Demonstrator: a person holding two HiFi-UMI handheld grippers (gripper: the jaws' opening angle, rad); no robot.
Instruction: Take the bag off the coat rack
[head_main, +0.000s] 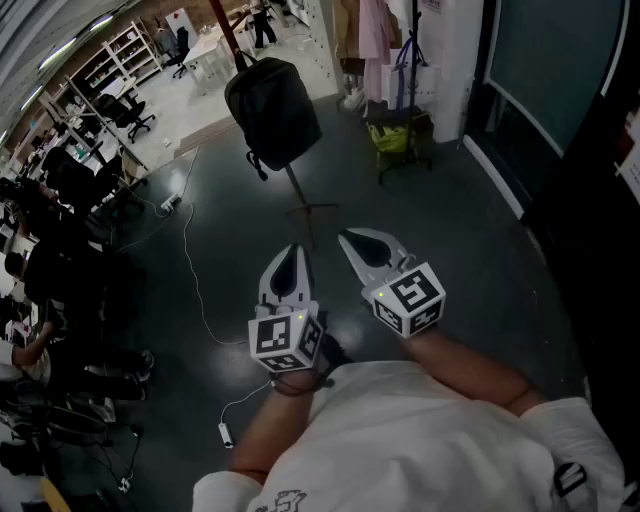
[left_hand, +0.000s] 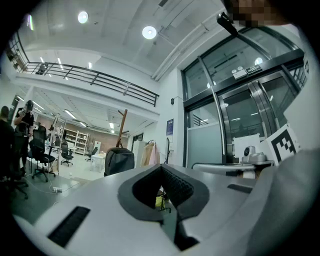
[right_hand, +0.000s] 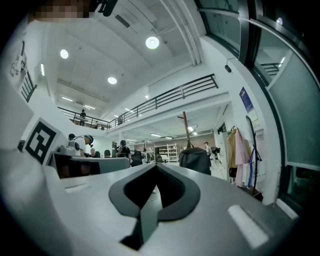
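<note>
A black backpack (head_main: 272, 110) hangs on a coat rack with a reddish-brown pole (head_main: 225, 30) standing on the dark floor ahead of me. Both grippers are held low in front of my body, well short of the bag and empty. My left gripper (head_main: 294, 248) is shut, its tips together. My right gripper (head_main: 346, 237) is shut too and points toward the rack's foot (head_main: 305, 208). The backpack (left_hand: 119, 160) appears small and distant in the left gripper view. It also shows far off in the right gripper view, where the backpack (right_hand: 195, 160) hangs under the pole (right_hand: 186, 130).
A garment rack with pink clothes (head_main: 375, 30), a white bag (head_main: 420, 85) and a yellow-green bag (head_main: 392, 135) stands at the back right. Glass doors (head_main: 545, 80) line the right. A cable (head_main: 195, 280) crosses the floor. Seated people (head_main: 40, 260) and office chairs (head_main: 125, 110) fill the left.
</note>
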